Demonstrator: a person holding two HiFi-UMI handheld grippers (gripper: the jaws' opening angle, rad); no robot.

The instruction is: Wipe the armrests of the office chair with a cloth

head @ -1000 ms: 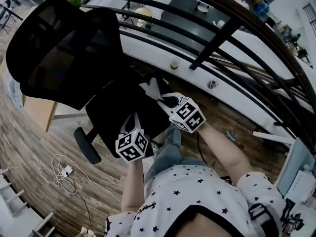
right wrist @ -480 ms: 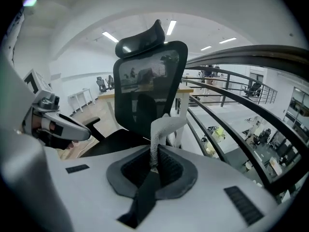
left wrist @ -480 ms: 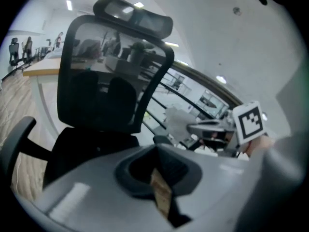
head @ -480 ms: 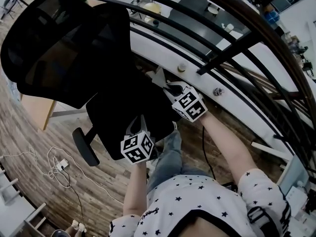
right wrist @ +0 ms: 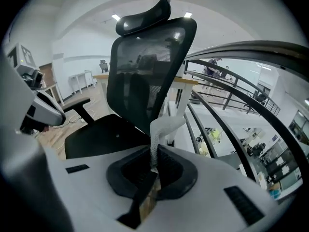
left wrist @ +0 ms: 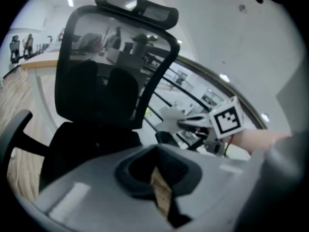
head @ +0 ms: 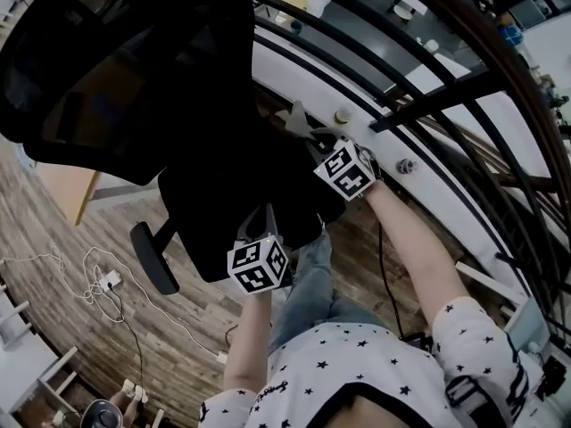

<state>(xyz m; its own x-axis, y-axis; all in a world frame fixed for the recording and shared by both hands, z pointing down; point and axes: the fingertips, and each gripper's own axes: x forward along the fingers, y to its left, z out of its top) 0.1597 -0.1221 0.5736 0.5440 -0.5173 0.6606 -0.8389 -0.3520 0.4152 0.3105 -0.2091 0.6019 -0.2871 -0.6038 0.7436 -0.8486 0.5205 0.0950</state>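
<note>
An onlooker sees a person standing at the front of a black office chair (head: pixel 134 69), one claw in each hand. The right claw (right wrist: pixel 154 153) is closed on a white cloth (right wrist: pixel 164 127), which stands up crumpled from between its jaws. The left claw (left wrist: pixel 157 173) has its jaws pressed together with nothing in them, and it hovers over the front edge of the seat (head: pixel 232 194).

The cloth is at the chair's side nearest the curved black railing (head: pixel 428 87). Seen from the left claw, a dark pad (left wrist: pixel 166 138) lies just below the cloth; this looks like the railing-side armrest, though little of it shows. Its long axis appears to run front to back along the seat edge, so a wipe would likely travel along that line, away from or toward the person.

The other armrest (head: pixel 153 259) juts out across the seat, well apart from the cloth. It lies on the left claw's side, above the wooden floor (head: pixel 53 230).
</note>
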